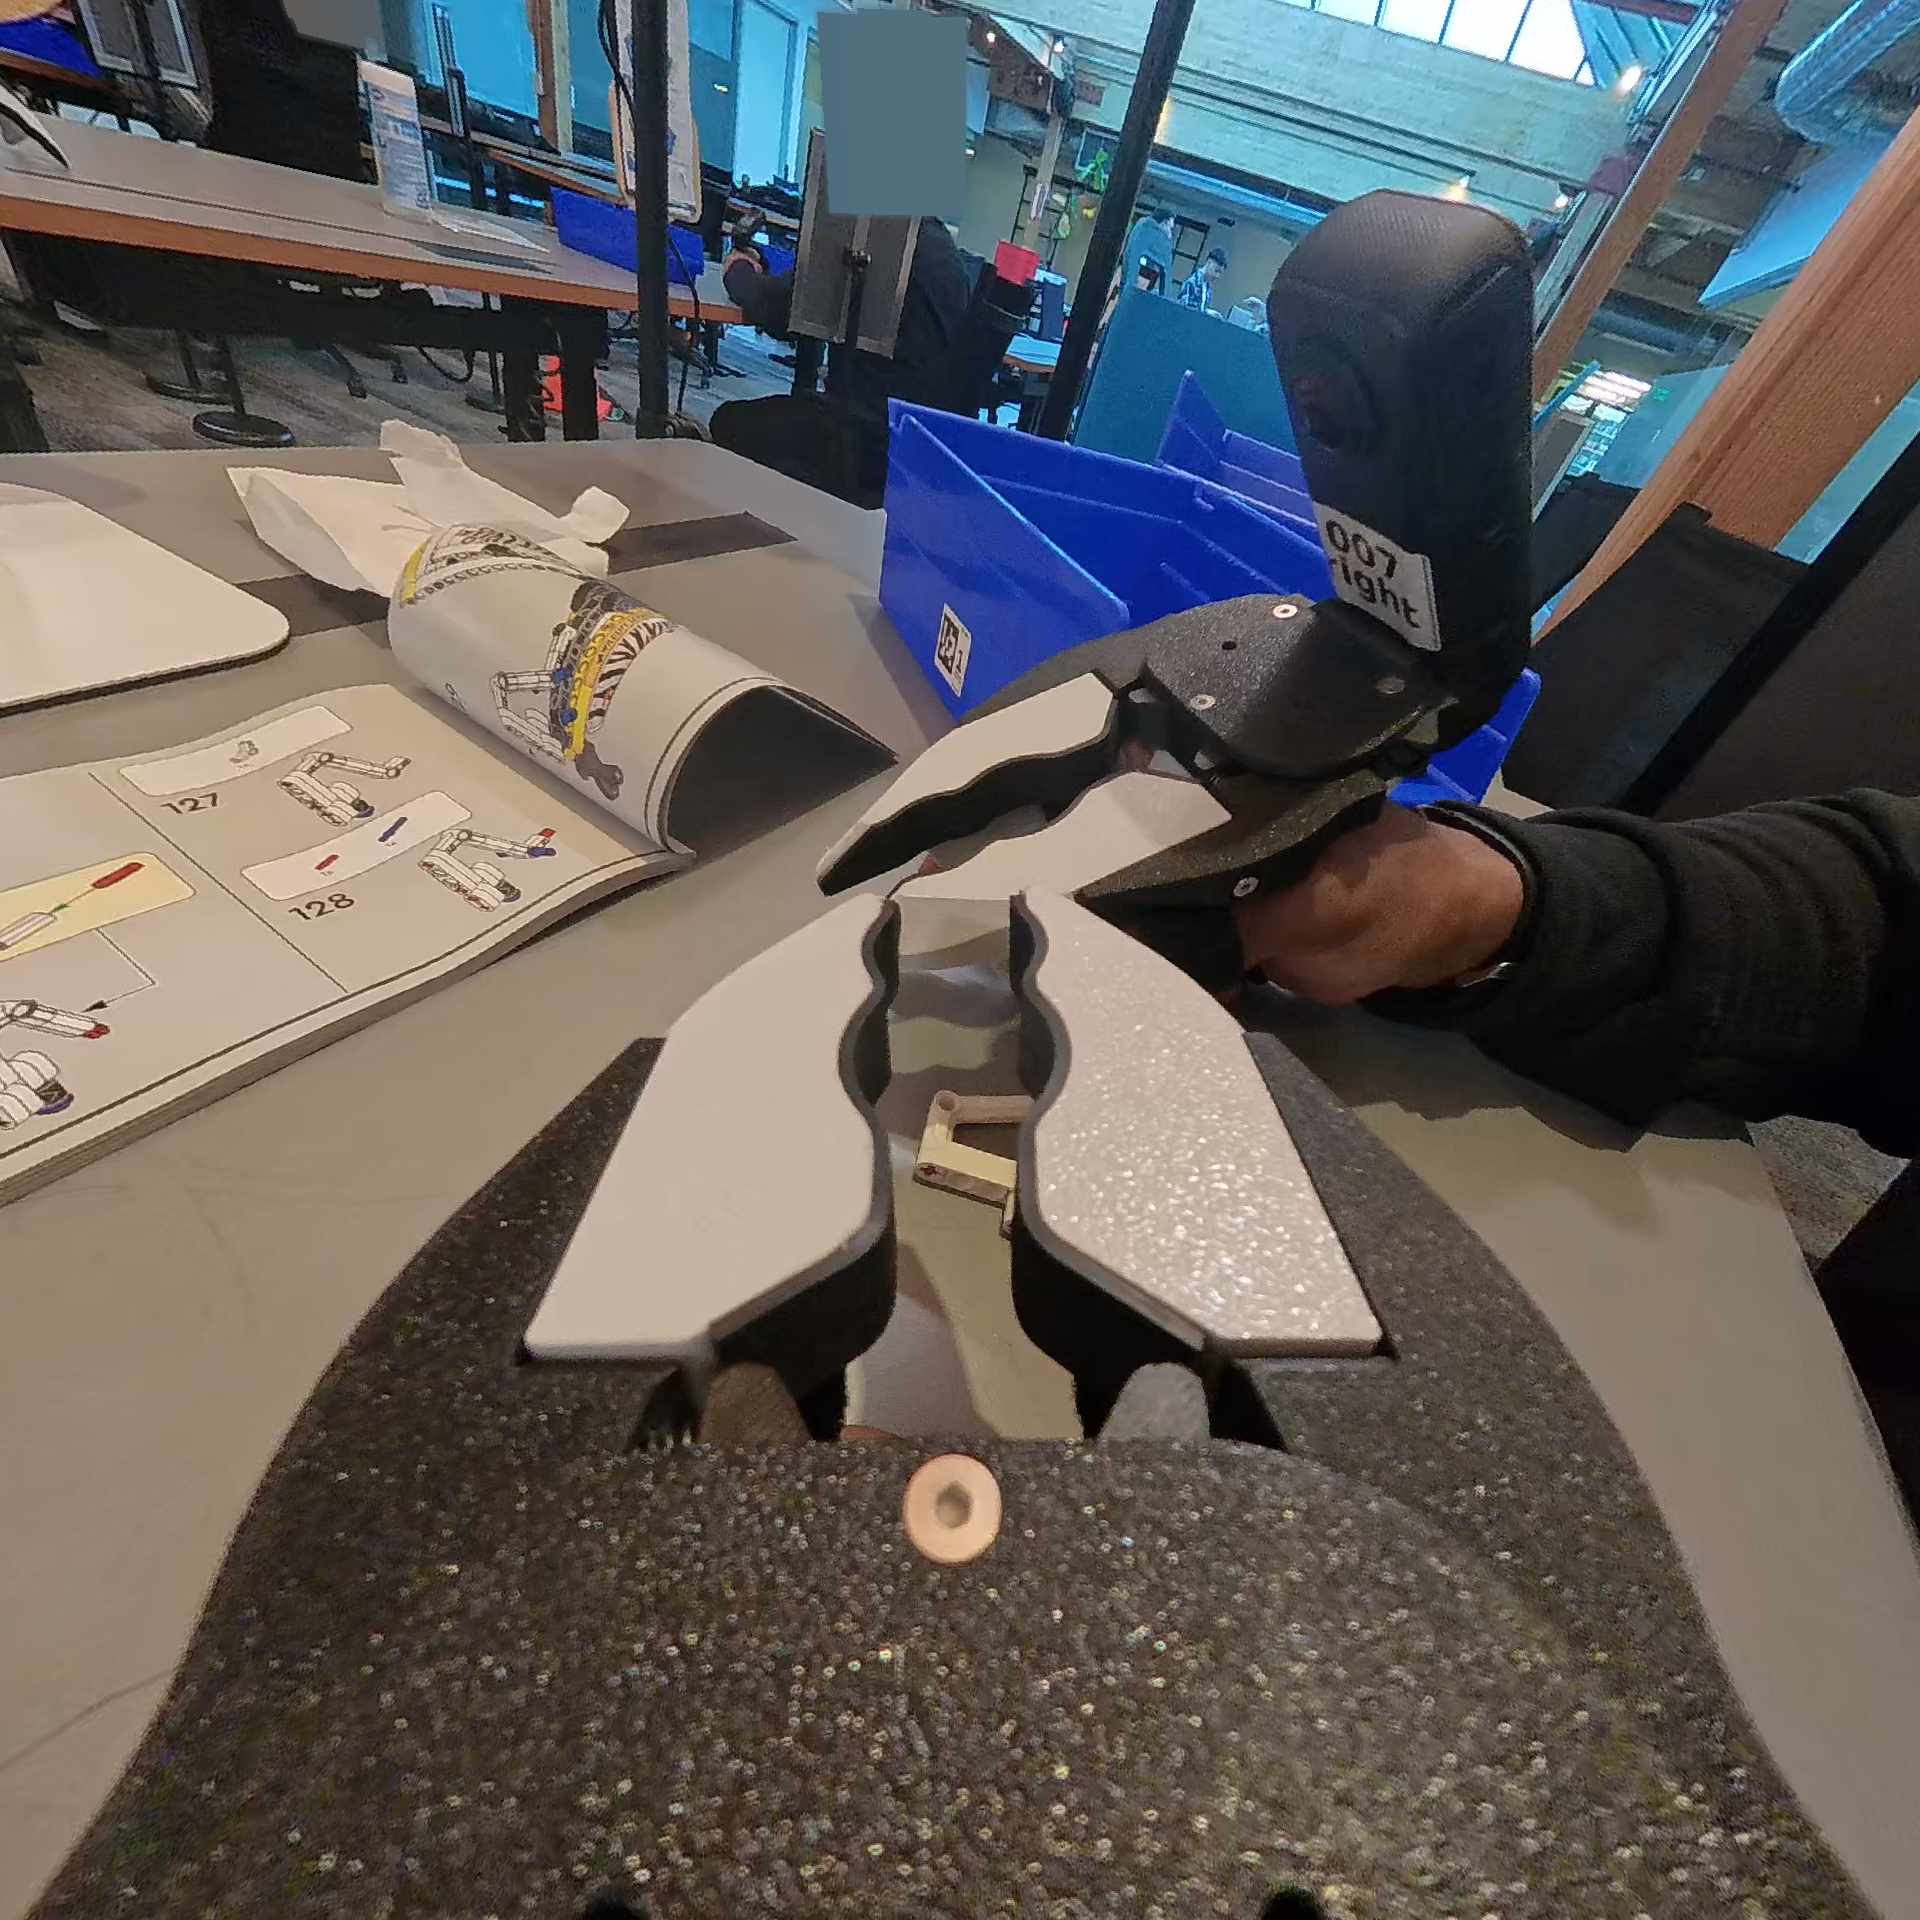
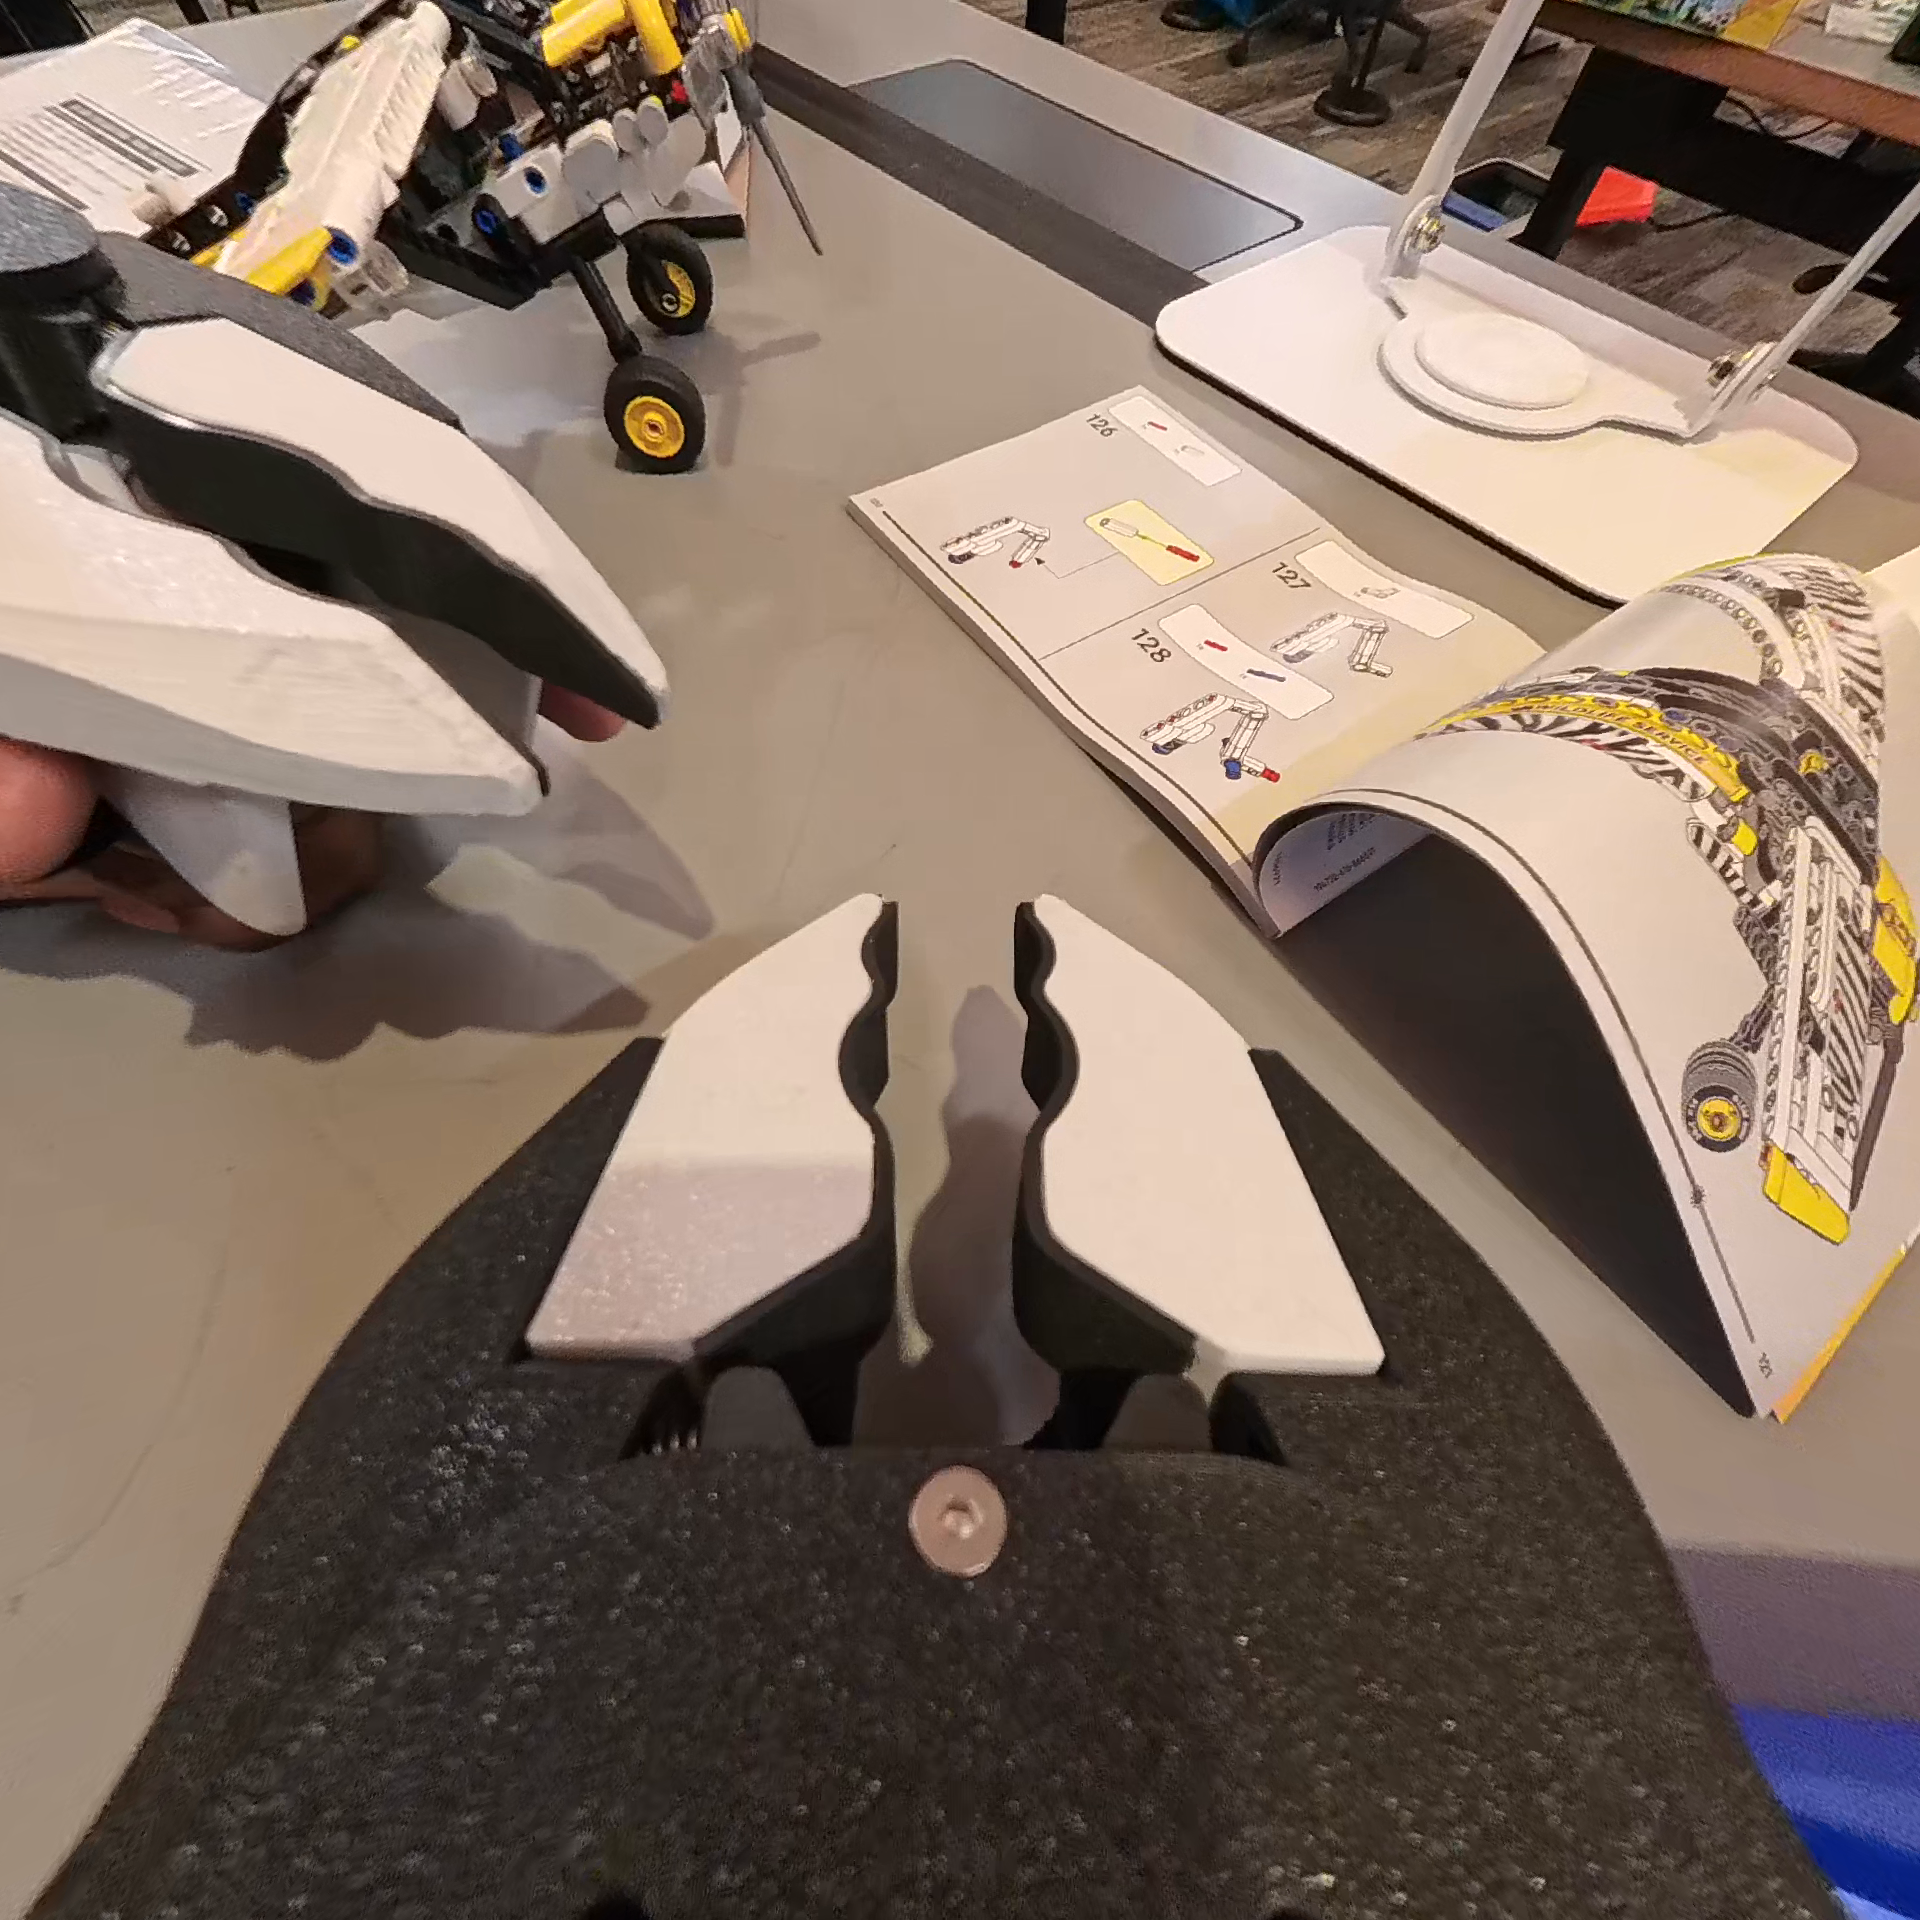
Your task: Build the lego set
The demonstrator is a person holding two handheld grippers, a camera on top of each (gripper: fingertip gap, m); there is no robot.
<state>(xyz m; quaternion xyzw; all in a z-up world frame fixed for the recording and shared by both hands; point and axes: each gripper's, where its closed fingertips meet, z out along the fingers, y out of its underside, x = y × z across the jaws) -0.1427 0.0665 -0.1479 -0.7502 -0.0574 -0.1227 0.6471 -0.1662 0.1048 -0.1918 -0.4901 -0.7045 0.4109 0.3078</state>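
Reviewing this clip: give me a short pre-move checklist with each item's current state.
1. Left gripper jaws apart: ok.
2. Left gripper holding something: cannot tell; a small pale part shows between its fingers, pad contact unclear.
3. Right gripper jaws apart, nothing between the fingertips, only table: ok.
4. Grippers apart from each other: ok, though the tips are close.
5. Instruction booklet open, pages visible: ok.
6. Brick model clear of both grippers: ok.

Two tongs (image 1: pixel 954 904) (image 2: pixel 954 909), one booklet (image 2: pixel 1195 613), one toy model (image 2: pixel 499 156), two blue bins (image 1: pixel 1039 561).
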